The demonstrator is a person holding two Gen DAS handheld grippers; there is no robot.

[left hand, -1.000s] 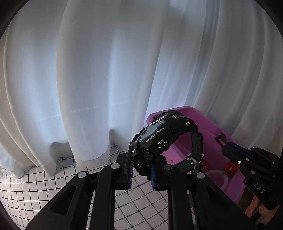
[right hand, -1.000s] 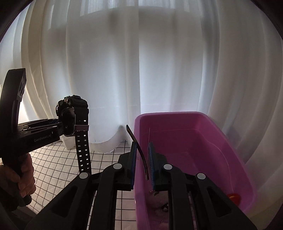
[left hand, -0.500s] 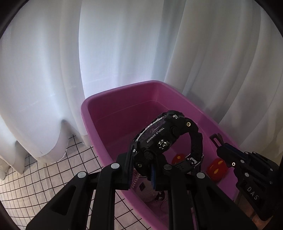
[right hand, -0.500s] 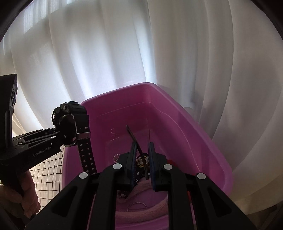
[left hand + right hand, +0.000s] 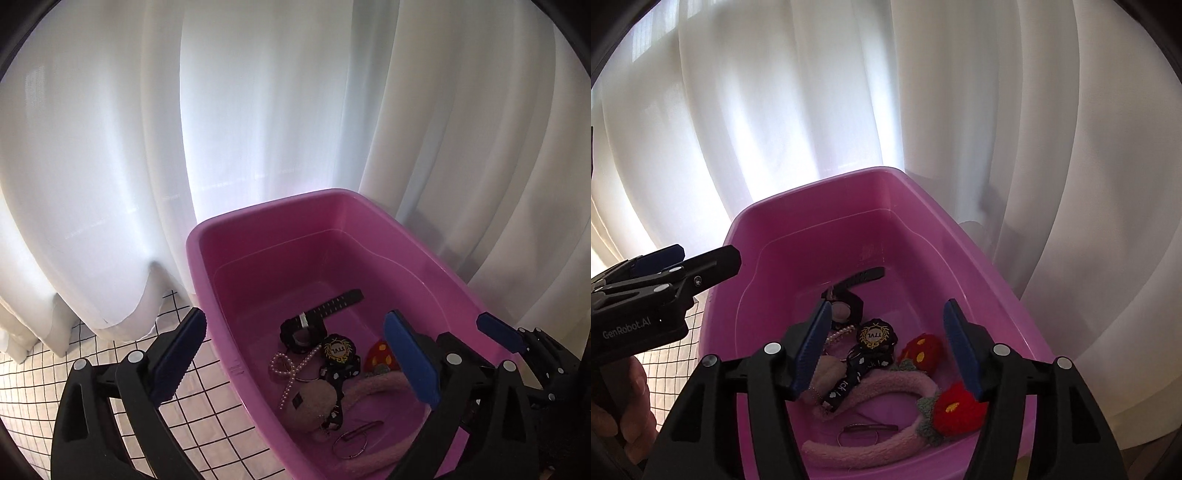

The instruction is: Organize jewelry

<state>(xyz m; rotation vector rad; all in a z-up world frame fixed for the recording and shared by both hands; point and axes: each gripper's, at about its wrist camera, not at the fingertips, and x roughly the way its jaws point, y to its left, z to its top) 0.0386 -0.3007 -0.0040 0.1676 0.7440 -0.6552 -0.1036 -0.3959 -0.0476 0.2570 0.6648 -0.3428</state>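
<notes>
A pink plastic bin [image 5: 192,251] [image 5: 738,221] holds the jewelry. The black digital watch [image 5: 303,332] [image 5: 849,308] lies on the bin floor with its strap stretched toward the far wall. My left gripper [image 5: 293,317] hangs above the bin, its jaws opening wide with nothing between the pads. My right gripper [image 5: 886,305] is also over the bin with its jaws opening and nothing held. Under them lie a pearl bracelet [image 5: 291,365], a round black badge [image 5: 337,349] [image 5: 875,334], a pink fuzzy headband with red flowers [image 5: 886,387] and a thin wire hoop [image 5: 351,443].
White curtains [image 5: 258,110] hang close behind the bin and to its right. A white cloth with a black grid [image 5: 207,391] covers the table left of the bin. A person's hand [image 5: 624,406] grips the left gripper's handle at the lower left of the right wrist view.
Both grippers came in over the bin and opened. The watch left the left gripper and now lies in the bin. The thin dark piece is gone from the right gripper.
</notes>
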